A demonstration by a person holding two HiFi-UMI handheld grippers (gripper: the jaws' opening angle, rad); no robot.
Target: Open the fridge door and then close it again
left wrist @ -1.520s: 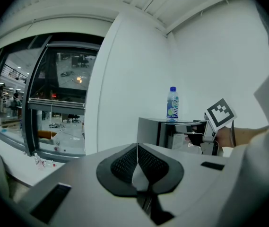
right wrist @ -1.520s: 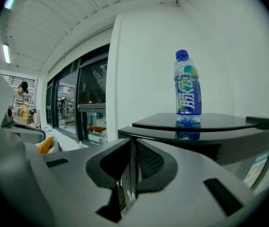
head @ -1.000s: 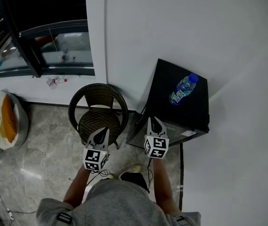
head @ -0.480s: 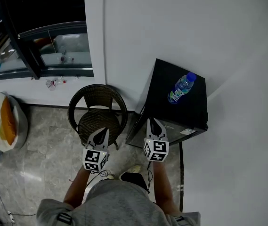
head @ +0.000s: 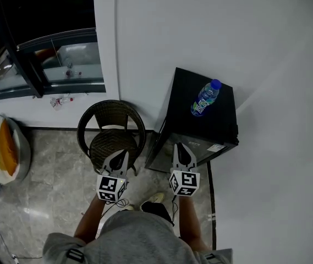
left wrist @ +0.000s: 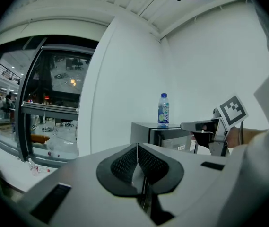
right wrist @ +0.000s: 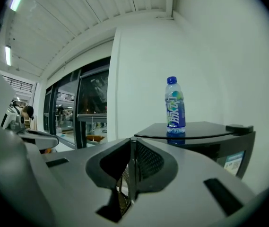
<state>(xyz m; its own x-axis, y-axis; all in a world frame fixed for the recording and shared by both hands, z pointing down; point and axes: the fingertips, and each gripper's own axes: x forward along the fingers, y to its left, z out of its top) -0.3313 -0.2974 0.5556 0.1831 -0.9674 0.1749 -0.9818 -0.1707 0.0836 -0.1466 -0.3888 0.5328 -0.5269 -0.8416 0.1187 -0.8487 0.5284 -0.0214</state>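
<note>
A small black fridge [head: 200, 120] stands against the white wall with its door closed. A blue-capped water bottle [head: 204, 98] stands upright on its top. My right gripper [head: 180, 147] is shut and empty, pointing at the fridge's front near its left edge. In the right gripper view the fridge [right wrist: 210, 138] and the bottle [right wrist: 175, 107] lie just beyond the shut jaws of my right gripper [right wrist: 132, 142]. My left gripper [head: 120, 154] is also shut and empty, held over the chair beside the fridge. The left gripper view shows the left gripper [left wrist: 137, 145] with the fridge [left wrist: 165, 136] off to its right.
A round dark wicker chair [head: 112, 131] stands directly left of the fridge. A dark glass window front [head: 46, 59] with a white ledge runs along the back left. A bag [head: 5, 144] lies on the tiled floor at far left. Cables trail by the person's feet [head: 155, 199].
Both grippers have risen a little and moved forward, the right one more, so it now sits closer to the fridge's front. Their jaws have stayed as they were.
</note>
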